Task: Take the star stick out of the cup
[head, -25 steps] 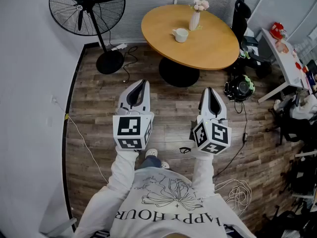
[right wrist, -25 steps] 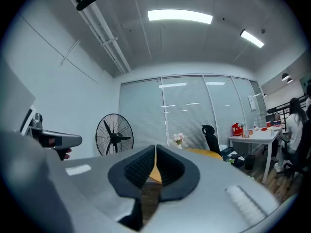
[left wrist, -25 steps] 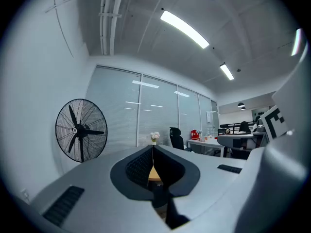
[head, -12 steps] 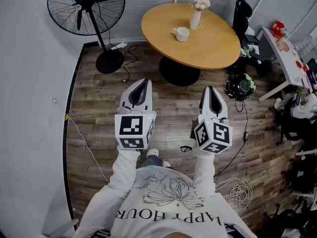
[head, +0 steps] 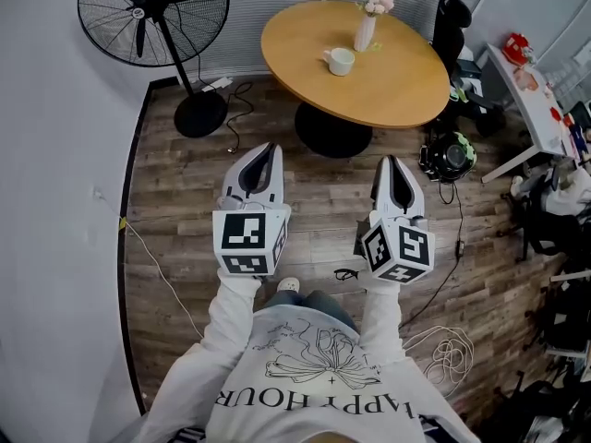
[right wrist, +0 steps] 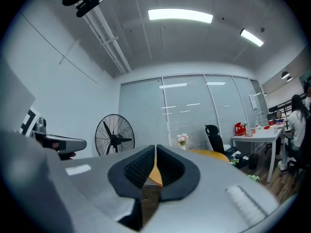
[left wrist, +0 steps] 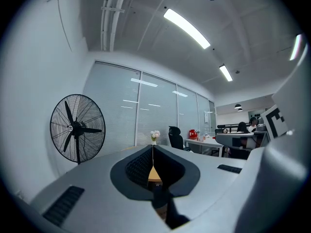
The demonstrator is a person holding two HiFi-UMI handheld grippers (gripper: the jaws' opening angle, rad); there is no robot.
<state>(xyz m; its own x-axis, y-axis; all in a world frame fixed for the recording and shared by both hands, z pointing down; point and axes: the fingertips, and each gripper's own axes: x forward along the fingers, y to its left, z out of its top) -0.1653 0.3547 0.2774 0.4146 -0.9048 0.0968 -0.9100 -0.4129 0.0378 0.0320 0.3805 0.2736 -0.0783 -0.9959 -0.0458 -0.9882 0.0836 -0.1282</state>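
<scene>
Fingertips (left wrist: 140,165) together (two grippers (head: 268,149) (head: 390,161), one cup (head: 339,62))

Head camera down — others toward table (head: 397,72)

From where I stand I count one round table (head: 397,86), and on it one white cup (head: 339,62) and one vase (head: 364,35) of pale flowers. One big standing fan (head: 152,12) — just the one. Two grippers, the left gripper (head: 261,150) and the right gripper (head: 391,162), each with two fingers (head: 271,175), so four in all. Two marker cubes, a left cube (head: 245,241) and a right cube (head: 399,250). One black office chair (head: 450,21). One long white table (head: 528,100). One loose coil of pale cable (head: 450,353). One person (head: 314,386) in a white sweatshirt — no second one close by.
</scene>
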